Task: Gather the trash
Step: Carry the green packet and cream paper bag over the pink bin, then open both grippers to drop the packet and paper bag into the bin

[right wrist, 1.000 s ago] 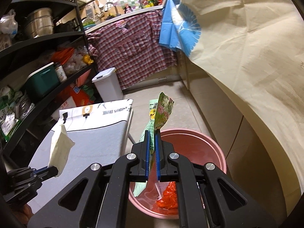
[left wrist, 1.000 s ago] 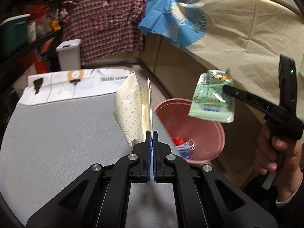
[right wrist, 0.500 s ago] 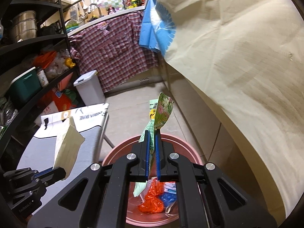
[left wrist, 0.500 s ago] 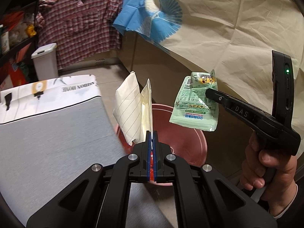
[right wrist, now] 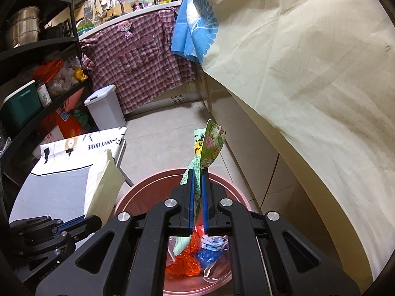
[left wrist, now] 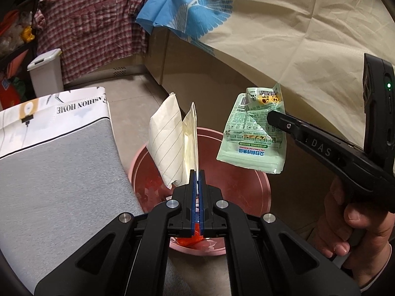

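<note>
A grey-topped table (left wrist: 61, 167) sits at far left, with the pink bin (left wrist: 249, 187) just beside its edge on the floor. The left gripper (left wrist: 196, 175), blades pressed together, pinches a folded lined paper (left wrist: 170, 140) by its bottom edge; the paper stands upright, long axis vertical, over the bin's near rim, seemingly so it drops straight in. To the right, the right gripper (right wrist: 196, 172) pinches a green wrapper (left wrist: 254, 133) near its middle, also over the bin; its long axis runs up and down, printed top up. Red and blue trash (right wrist: 197, 259) already lies inside.
</note>
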The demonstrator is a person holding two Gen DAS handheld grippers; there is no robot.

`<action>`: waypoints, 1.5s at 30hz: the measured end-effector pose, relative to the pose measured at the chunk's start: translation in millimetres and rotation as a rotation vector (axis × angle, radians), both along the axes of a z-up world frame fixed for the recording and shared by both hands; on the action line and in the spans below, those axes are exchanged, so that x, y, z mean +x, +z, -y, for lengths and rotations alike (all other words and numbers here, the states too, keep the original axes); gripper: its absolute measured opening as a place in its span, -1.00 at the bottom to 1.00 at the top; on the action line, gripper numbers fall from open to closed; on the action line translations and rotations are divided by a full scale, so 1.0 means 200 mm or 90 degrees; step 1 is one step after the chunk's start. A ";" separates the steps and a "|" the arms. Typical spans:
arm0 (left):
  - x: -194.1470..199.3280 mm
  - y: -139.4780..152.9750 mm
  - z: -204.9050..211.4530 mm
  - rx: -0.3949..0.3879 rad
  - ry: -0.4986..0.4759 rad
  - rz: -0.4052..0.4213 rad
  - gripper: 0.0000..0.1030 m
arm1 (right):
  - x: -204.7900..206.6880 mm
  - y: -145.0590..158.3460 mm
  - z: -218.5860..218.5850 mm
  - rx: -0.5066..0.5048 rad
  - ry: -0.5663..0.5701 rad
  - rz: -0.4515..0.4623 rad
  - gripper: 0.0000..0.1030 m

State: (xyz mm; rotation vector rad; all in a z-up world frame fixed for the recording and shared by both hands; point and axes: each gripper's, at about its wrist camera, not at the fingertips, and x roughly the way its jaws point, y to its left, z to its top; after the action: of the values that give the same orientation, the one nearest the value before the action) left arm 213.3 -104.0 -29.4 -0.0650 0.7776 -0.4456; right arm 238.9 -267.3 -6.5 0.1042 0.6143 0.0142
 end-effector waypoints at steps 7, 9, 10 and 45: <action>0.06 -0.05 0.04 0.000 -0.008 -0.013 -0.97 | 0.04 -0.04 0.01 -0.005 -0.005 -0.014 -0.88; 0.09 -0.06 0.05 -0.004 -0.007 -0.018 -0.97 | 0.05 -0.05 0.01 -0.007 -0.004 -0.017 -0.88; 0.10 -0.07 0.05 -0.005 -0.008 -0.021 -0.97 | 0.05 -0.06 0.01 -0.008 -0.004 -0.019 -0.88; -0.32 0.06 -0.25 -0.013 0.137 -0.002 0.24 | -0.29 0.03 -0.10 -0.068 -0.001 -0.002 0.55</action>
State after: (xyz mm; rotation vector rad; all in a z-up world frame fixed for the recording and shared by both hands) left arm 149.2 -53.2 -17.2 -0.1659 0.7600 -0.2497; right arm 180.9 -248.3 -1.4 0.0010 0.6170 -0.0207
